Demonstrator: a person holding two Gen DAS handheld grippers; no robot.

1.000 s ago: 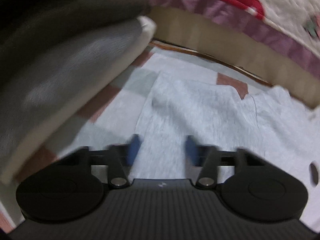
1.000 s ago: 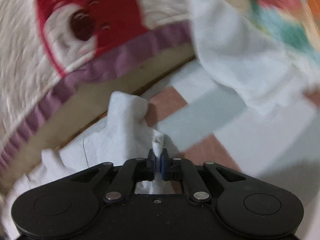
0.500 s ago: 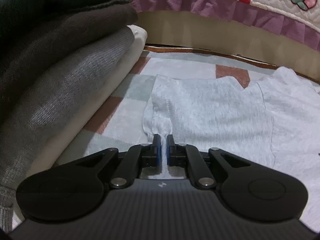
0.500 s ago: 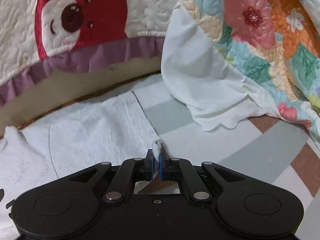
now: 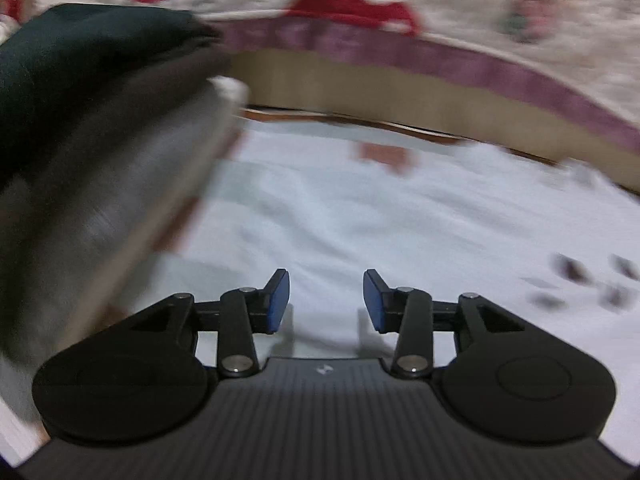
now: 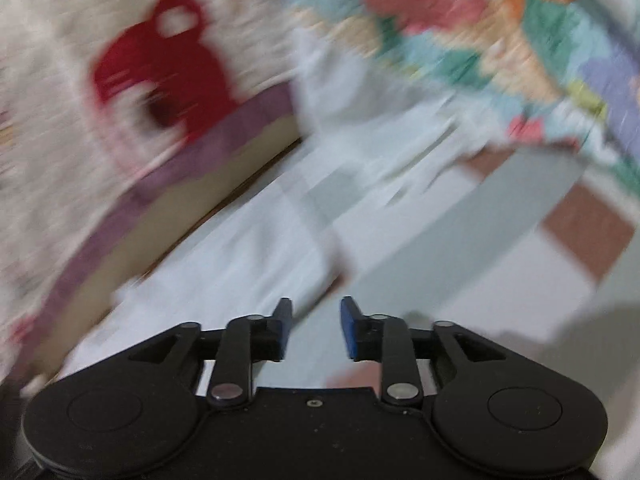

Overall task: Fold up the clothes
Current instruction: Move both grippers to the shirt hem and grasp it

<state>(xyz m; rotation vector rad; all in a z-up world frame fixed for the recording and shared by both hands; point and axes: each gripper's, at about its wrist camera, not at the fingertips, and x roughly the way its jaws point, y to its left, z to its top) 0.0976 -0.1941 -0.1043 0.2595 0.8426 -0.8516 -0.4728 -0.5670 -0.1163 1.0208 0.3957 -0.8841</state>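
Now both grippers are seen released, the white garment let go below them.

The left gripper [image 5: 326, 300] has just been opened, its blue pads parted with nothing gripped between them; the white garment [image 5: 340, 208] is spread flat across the centre of the frame, a stack of folded clothes [image 5: 92, 152] at the left. The right gripper [image 6: 316, 328] has likewise just been opened and is empty, the garment's edge [image 6: 260, 252] lying left of centre on the checked mat [image 6: 460, 240]; a quilt [image 6: 500, 32] is blurred at upper right.

Blurred view: right gripper [image 6: 316, 326], its jaws just opened and empty, hung over a white garment [image 6: 256, 248] on a checked mat [image 6: 460, 248]
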